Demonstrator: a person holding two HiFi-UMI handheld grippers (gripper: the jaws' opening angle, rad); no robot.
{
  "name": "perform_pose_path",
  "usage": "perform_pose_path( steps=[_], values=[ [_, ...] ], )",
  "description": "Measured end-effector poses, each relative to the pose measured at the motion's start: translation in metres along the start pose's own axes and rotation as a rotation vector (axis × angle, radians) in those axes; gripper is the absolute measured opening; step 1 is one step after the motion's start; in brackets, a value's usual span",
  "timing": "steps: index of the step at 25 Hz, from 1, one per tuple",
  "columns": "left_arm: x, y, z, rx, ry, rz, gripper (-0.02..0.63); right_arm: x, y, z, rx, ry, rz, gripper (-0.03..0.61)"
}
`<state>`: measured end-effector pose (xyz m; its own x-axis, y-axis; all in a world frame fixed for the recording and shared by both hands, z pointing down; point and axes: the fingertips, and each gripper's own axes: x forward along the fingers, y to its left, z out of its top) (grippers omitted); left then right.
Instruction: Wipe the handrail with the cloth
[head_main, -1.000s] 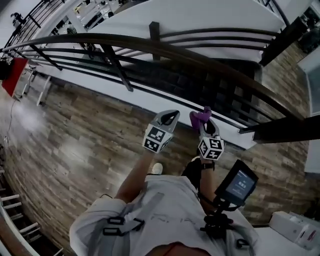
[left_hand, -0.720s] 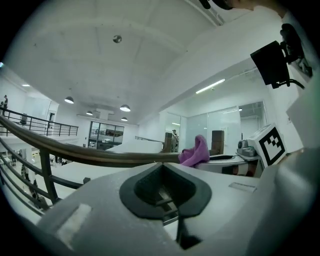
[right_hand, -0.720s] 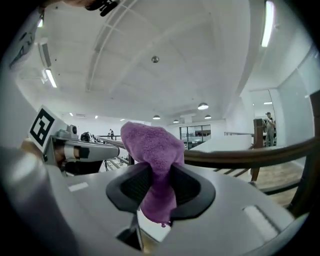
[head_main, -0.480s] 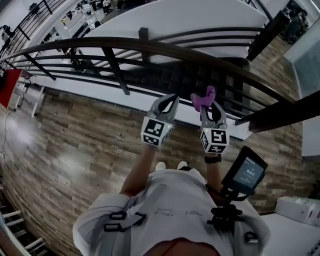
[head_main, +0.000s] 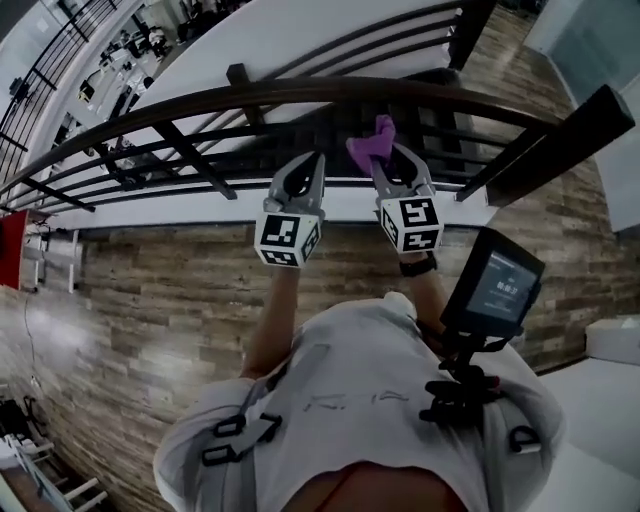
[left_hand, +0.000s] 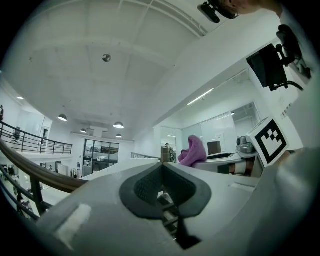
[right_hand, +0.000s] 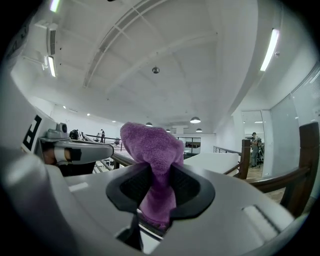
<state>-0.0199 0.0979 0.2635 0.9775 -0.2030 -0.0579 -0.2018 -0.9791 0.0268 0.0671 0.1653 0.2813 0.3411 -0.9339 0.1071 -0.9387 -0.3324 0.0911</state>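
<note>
A dark brown curved handrail (head_main: 300, 92) runs across the top of the head view above black rail bars. My right gripper (head_main: 385, 150) is shut on a purple cloth (head_main: 368, 146), whose bunched end sticks up just below the rail; in the right gripper view the cloth (right_hand: 156, 165) hangs pinched between the black pads. My left gripper (head_main: 309, 161) stands beside it, shut with nothing between its jaws, tips just under the rail. In the left gripper view the handrail (left_hand: 45, 176) passes at lower left and the cloth (left_hand: 192, 151) shows to the right.
Below the rail are black balusters (head_main: 195, 150) and a white ledge (head_main: 180, 208), then a wood-plank floor (head_main: 130, 300). A black post (head_main: 545, 140) slants at right. A small screen (head_main: 495, 285) is mounted on the person's chest harness. A wooden post (right_hand: 309, 165) stands at the right gripper view's right.
Both grippers have risen from down by the white ledge up to just under the handrail. The purple cloth stayed clamped in the right gripper throughout.
</note>
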Motion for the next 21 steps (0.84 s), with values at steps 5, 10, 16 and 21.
perform_pose_path(
  steps=[5, 10, 16, 21],
  values=[
    [0.010, -0.007, -0.003, -0.005, -0.008, -0.045, 0.000, -0.003, -0.014, 0.000, 0.012, -0.005, -0.051, 0.112],
    [0.018, -0.022, -0.012, -0.004, 0.008, -0.084, 0.000, -0.010, -0.029, -0.008, 0.025, 0.006, -0.088, 0.112],
    [0.025, -0.037, -0.020, -0.012, 0.030, -0.109, 0.000, -0.023, -0.043, -0.018, 0.043, 0.026, -0.115, 0.114],
    [0.030, -0.041, -0.035, -0.014, 0.047, -0.145, 0.000, -0.016, -0.048, -0.036, 0.063, 0.051, -0.129, 0.114]
  ],
)
